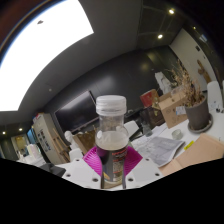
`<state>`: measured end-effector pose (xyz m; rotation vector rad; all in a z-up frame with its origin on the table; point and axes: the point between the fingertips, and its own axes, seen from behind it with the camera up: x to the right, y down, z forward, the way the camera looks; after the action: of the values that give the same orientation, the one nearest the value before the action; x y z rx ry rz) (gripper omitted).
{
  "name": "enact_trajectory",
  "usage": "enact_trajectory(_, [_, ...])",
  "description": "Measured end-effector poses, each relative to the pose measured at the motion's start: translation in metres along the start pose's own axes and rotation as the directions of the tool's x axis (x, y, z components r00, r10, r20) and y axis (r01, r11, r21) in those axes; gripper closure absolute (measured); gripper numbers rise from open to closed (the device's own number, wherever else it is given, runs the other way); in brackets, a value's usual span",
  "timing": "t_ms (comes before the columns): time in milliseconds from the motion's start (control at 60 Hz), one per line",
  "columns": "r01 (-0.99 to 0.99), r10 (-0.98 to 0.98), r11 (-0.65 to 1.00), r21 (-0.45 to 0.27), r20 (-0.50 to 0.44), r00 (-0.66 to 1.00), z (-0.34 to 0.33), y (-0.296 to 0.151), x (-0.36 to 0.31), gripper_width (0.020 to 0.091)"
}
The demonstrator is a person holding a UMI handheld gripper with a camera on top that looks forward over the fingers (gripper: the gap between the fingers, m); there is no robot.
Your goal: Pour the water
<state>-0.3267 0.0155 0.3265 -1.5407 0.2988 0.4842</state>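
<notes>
A clear plastic water bottle (112,135) with a white cap stands upright between my fingers, raised against the ceiling and the room behind it. My gripper (112,160) is shut on the bottle, its pink pads (93,159) pressing on the bottle's lower body from both sides. A label wraps the bottle at the level of the pads. The bottle's base is hidden between the fingers.
A light tabletop (205,150) lies beyond the fingers to the right, bearing printed papers (160,148), a dark pot with dried stems (200,112) and small jars (148,122). A dark screen or board (80,105) stands behind. A bright ceiling panel (45,50) is overhead.
</notes>
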Motion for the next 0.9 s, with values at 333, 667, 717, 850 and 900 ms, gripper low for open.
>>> enact_trajectory(333, [0.349,-0.394,0.903,-0.248,-0.159,0.905,-0.009,0.076,0.168,0.0872])
enact_trajectory(667, [0.308,-0.394,0.878,-0.365,-0.187,0.9,-0.008,0.167,0.229,0.0869])
enact_trajectory(717, [0.303,-0.393,0.875,-0.378,-0.19,0.9,-0.01,0.174,0.234,0.0867])
enact_trajectory(850, [0.345,-0.433,0.862,-0.371,-0.186,0.882,-0.014,0.181,0.237,0.0835])
enact_trajectory(900, [0.367,-0.453,0.854,-0.368,-0.181,0.873,-0.014,0.182,0.235,0.0783])
